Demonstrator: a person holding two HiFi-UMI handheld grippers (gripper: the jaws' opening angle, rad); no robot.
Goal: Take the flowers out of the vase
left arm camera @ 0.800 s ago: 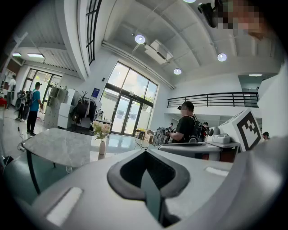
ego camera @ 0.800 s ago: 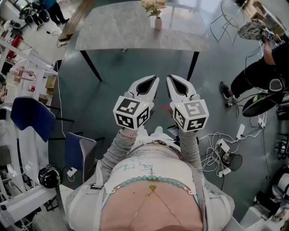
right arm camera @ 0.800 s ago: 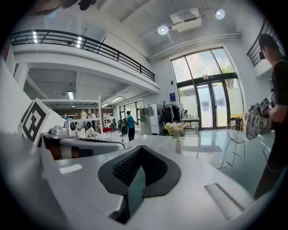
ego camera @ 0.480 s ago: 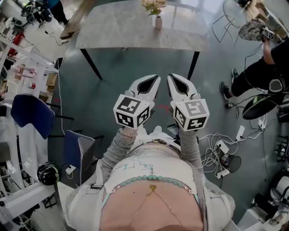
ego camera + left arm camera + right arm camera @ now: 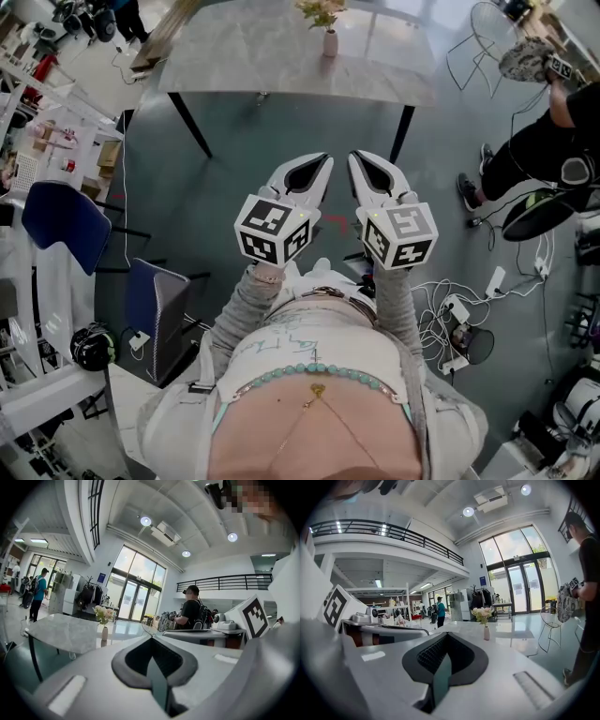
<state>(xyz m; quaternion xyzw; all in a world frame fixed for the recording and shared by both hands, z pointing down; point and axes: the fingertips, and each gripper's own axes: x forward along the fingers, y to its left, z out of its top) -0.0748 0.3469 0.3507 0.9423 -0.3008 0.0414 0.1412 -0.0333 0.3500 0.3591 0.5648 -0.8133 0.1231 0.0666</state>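
Left tongs (image 5: 322, 161), right tongs (image 5: 357, 157): both closed tip to tip, nothing held, side by side. Flowers (image 5: 322, 11) stand in vase (image 5: 330, 43) on surface (image 5: 244, 56), well apart from tongs.

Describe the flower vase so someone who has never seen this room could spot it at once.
Find the large grey stone-look table on dark legs. Toward its far side stands a small pale vase holding cream and pink flowers. Nothing else stands near it on the tabletop.
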